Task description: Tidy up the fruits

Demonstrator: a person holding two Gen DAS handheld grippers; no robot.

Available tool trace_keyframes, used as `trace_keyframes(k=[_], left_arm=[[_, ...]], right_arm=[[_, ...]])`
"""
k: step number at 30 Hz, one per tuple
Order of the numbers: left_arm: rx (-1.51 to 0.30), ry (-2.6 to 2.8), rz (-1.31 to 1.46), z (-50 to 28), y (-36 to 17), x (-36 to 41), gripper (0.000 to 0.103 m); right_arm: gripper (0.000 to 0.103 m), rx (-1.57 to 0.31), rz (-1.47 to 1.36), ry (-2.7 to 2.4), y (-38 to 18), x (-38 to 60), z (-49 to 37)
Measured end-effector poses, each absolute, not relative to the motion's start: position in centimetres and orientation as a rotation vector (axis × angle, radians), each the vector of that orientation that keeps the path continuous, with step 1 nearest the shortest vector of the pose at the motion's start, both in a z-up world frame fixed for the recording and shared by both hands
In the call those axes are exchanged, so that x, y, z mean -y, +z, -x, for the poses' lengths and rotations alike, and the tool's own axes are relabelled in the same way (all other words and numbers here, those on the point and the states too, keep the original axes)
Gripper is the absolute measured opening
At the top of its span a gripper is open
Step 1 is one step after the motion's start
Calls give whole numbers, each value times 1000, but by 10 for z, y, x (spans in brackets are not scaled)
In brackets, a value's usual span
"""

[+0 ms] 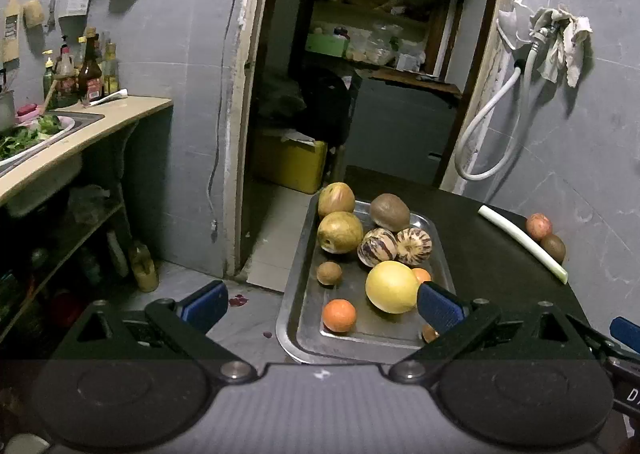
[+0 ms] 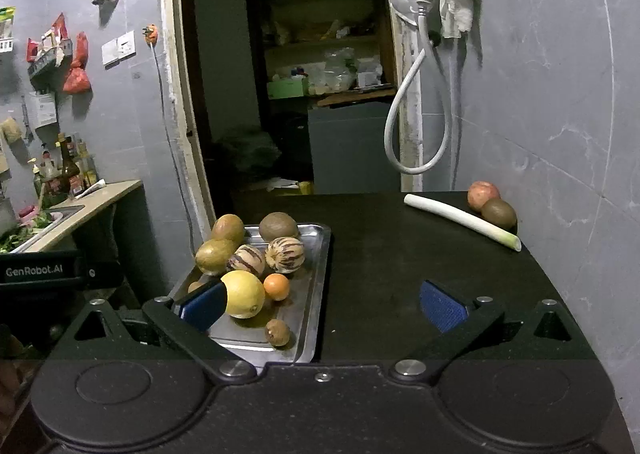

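A steel tray (image 1: 298, 294) (image 2: 320, 274) at the left edge of the black table holds several fruits: a yellow citrus (image 1: 392, 286) (image 2: 243, 294), two striped melons (image 1: 394, 246) (image 2: 266, 256), an orange (image 1: 339, 315) (image 2: 276, 286), pears (image 1: 339, 232) and kiwis (image 1: 389, 212). A red apple (image 2: 483, 195) (image 1: 538, 226) and a kiwi (image 2: 499, 213) (image 1: 554, 247) lie at the table's far right beside a leek (image 2: 460, 220) (image 1: 524, 240). My left gripper (image 1: 322, 304) hangs open over the tray's near end. My right gripper (image 2: 322, 304) stands open, empty, over the tray's right rim.
A grey tiled wall (image 2: 560, 94) borders the table on the right, with a white hose (image 2: 400, 122) hanging on it. A doorway (image 1: 360, 74) opens behind the table. At the left a counter (image 1: 80, 142) carries a sink with greens and bottles. Bare floor lies left of the tray.
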State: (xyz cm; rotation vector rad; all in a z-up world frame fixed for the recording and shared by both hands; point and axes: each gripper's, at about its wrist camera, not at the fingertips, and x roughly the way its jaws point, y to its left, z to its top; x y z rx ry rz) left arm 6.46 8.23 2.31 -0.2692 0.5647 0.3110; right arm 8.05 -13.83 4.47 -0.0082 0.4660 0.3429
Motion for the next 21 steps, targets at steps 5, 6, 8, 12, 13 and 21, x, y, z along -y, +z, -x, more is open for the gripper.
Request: trace_keyframes(k=[5,6,8,12,13,21], left_arm=[[-554,324,263,-56,25,-77,102],[-551,328,261,-54,25,-76,102],[-549,335,264,-49,26,-74,102],[-554,346,265,-41,27,-72,102],[-557,348,266,-39,28,-71,102],[-578,342,272,-26,28,-77,102]], right_arm=[[102,-458,0,359,44,143,-76],[102,-458,-2,363,44,143,-74],[102,-462,-6,370,43,146,-72],[102,-468,-18,372,44,149,-67],[102,-470,-19,373,44,150,-65],[102,-488,-29,350,43,154,-54]])
